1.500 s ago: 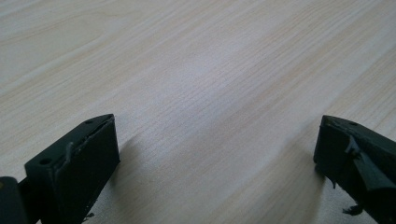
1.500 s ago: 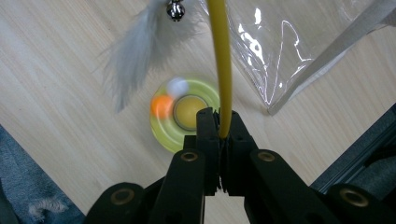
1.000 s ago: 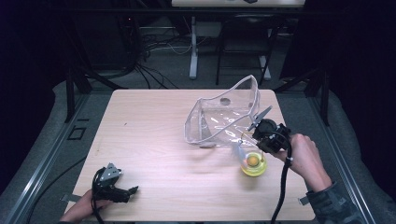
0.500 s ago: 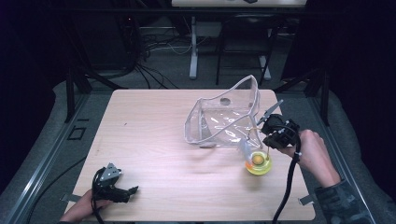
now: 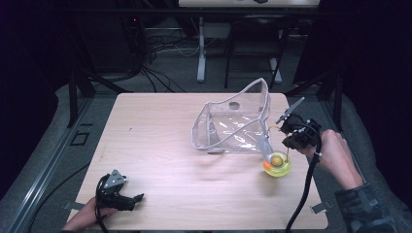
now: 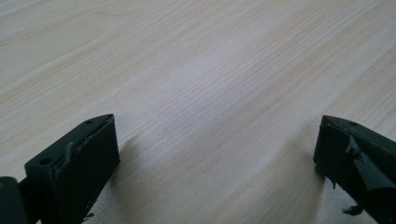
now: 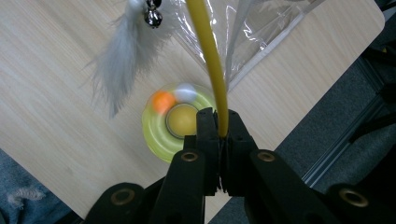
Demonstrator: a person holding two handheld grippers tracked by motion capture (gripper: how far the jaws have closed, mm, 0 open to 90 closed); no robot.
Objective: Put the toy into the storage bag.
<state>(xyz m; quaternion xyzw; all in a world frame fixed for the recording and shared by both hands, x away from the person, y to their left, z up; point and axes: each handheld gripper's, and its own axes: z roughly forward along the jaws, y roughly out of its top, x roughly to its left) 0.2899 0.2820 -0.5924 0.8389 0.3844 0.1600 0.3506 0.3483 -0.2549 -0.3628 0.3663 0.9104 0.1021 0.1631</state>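
The left tongs (image 5: 127, 199) rest spread and empty on the desk (image 5: 160, 145). The right tongs (image 7: 218, 125) are clenched on one thin yellow wand (image 7: 208, 51); it looks light and springy, best held low. Beyond their tips lies one round yellow toy (image 7: 161, 126), one feather (image 7: 116, 74) above, one clear bag (image 5: 233, 124) behind.

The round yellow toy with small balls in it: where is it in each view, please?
High view: the round yellow toy sits right of centre on the table, below the clear bag's near right corner.
Left gripper view: only bare wood between the jaws.
Right gripper view: the toy lies at centre, just above the jaws.
Shared landmark: the clear bag.
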